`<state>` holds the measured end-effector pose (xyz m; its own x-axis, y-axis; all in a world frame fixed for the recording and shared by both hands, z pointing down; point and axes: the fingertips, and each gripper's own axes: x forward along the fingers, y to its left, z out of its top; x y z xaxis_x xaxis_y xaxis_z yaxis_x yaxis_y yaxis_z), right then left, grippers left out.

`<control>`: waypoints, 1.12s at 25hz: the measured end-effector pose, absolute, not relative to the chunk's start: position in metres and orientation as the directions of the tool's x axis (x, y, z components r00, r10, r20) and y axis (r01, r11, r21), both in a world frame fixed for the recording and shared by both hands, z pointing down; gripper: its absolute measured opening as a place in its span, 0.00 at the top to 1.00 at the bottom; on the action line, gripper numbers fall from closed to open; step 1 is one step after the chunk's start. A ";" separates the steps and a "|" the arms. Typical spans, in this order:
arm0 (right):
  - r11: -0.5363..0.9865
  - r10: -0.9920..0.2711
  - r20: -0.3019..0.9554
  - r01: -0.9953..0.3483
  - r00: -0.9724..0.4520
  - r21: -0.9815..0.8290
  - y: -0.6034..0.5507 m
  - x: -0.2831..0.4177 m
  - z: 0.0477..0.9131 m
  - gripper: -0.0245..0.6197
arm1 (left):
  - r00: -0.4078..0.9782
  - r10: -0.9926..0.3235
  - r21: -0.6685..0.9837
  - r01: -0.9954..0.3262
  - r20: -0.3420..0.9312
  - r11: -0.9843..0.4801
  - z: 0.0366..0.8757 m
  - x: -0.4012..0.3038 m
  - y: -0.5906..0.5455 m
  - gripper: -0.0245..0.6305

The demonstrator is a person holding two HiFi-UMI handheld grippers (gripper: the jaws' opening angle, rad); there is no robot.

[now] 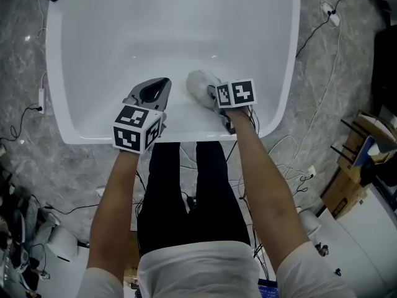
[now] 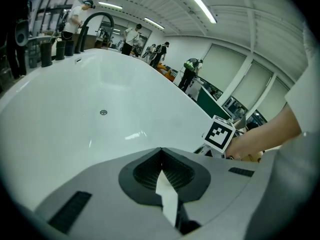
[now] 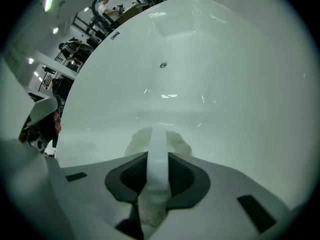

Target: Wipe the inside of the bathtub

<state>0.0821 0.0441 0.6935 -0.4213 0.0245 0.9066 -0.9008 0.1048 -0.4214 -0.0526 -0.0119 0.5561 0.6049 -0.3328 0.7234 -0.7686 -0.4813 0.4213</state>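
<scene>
While the person leans over the near end of the white bathtub (image 1: pixel 57 73), both grippers reach past the rim into the basin. Over on the person's right, the right gripper (image 1: pixel 212 95) has its jaws clamped on a pale, fuzzy cloth (image 1: pixel 198 84), and that cloth is pressed against the tub's inner wall just below the near rim; from that gripper's own view the wad (image 3: pixel 176 144) bulges out beyond the jaw tips against the white surface. Beside it, the left gripper (image 1: pixel 162 83) hangs just inside the rim with its jaws drawn together, only a thin pale sliver between the dark pads and nothing gripped. Farther down the basin there is a small round metal fitting (image 2: pixel 103 112) in the tub wall, and a black curved faucet (image 2: pixel 95 20) rises at the far end. Cables (image 1: pixel 317 107) trail over the grey marbled floor (image 1: pixel 25 73) around the tub.
</scene>
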 end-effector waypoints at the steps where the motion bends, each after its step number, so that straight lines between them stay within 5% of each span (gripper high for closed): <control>1: 0.104 0.026 0.908 -0.902 -0.419 -0.419 0.044 0.089 0.694 0.81 | 0.607 -0.329 0.422 -0.766 0.723 -0.485 0.557 -0.047 -0.012 0.95; 28: 0.202 0.131 0.977 -0.960 -0.169 -0.193 0.045 0.167 0.715 0.81 | 0.619 -0.250 0.423 -0.727 0.744 -0.540 0.590 0.011 -0.016 0.95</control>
